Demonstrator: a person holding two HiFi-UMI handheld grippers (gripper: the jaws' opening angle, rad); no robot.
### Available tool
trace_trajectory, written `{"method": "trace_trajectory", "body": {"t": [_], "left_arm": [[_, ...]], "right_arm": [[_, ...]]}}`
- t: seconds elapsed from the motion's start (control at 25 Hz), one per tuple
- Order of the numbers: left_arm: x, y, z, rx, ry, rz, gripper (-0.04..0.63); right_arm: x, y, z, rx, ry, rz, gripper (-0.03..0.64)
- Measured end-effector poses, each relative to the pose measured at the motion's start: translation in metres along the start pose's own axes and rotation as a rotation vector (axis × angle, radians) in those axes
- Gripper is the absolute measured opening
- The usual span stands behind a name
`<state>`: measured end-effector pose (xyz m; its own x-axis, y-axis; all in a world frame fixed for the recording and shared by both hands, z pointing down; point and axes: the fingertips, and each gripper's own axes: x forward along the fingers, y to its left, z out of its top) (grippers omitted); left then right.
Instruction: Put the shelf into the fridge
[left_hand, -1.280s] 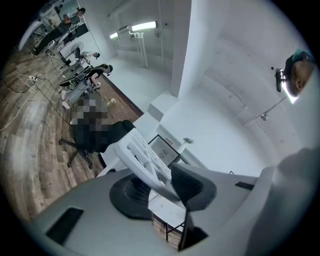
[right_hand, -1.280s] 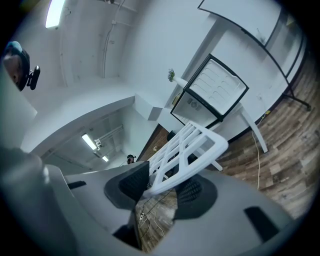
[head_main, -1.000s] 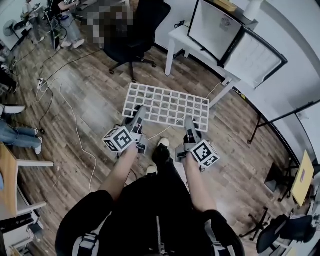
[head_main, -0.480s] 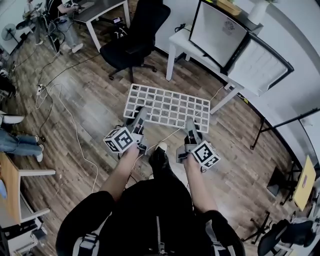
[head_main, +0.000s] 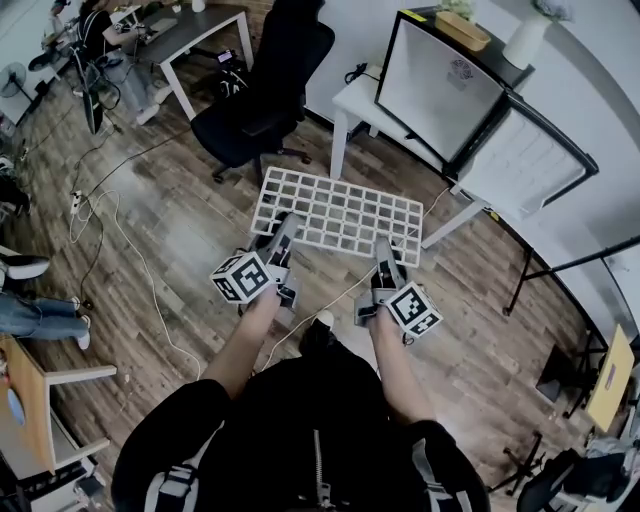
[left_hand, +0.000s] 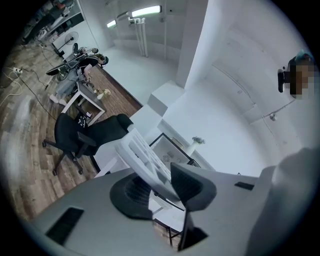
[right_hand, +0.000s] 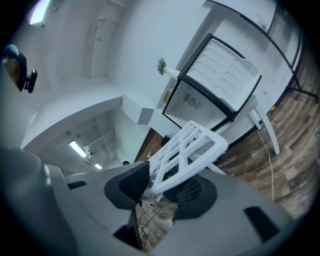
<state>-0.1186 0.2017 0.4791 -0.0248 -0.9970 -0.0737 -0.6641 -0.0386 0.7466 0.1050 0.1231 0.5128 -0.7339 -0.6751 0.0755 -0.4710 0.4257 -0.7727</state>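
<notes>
The shelf (head_main: 340, 212) is a white plastic grid, held level over the wood floor in front of me. My left gripper (head_main: 283, 232) is shut on its near left edge and my right gripper (head_main: 384, 255) on its near right edge. In the left gripper view the shelf (left_hand: 145, 160) runs between the dark pads of the left gripper (left_hand: 160, 187). The right gripper view shows the shelf (right_hand: 192, 145) clamped in the right gripper (right_hand: 162, 187). The small fridge (head_main: 440, 85) stands on a white table (head_main: 362, 95) ahead, its door (head_main: 522, 155) swung open to the right.
A black office chair (head_main: 265, 90) stands left of the table, close to the shelf's far left corner. Cables (head_main: 110, 215) trail over the floor at the left. A basket (head_main: 462, 30) and a vase (head_main: 527, 40) sit on the fridge. A black stand (head_main: 560, 255) is at the right.
Both grippers and the shelf have moved a little forward toward the table and fridge. The fridge and its open door now show more fully.
</notes>
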Motion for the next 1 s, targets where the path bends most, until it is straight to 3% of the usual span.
{"method": "trace_trajectory", "body": {"t": [0.4,1.0], "left_arm": [[0.096,0.008,0.017,0.01,0.032,-0.033,0.126],[0.212,0.012,-0.009,-0.017,0.152,-0.118,0.126]], "right_arm": [[0.07,-0.021,0.047,0.015,-0.042,-0.017,0.158],[0.108,-0.07,0.103,0.02,-0.138,-0.113,0.158]]}}
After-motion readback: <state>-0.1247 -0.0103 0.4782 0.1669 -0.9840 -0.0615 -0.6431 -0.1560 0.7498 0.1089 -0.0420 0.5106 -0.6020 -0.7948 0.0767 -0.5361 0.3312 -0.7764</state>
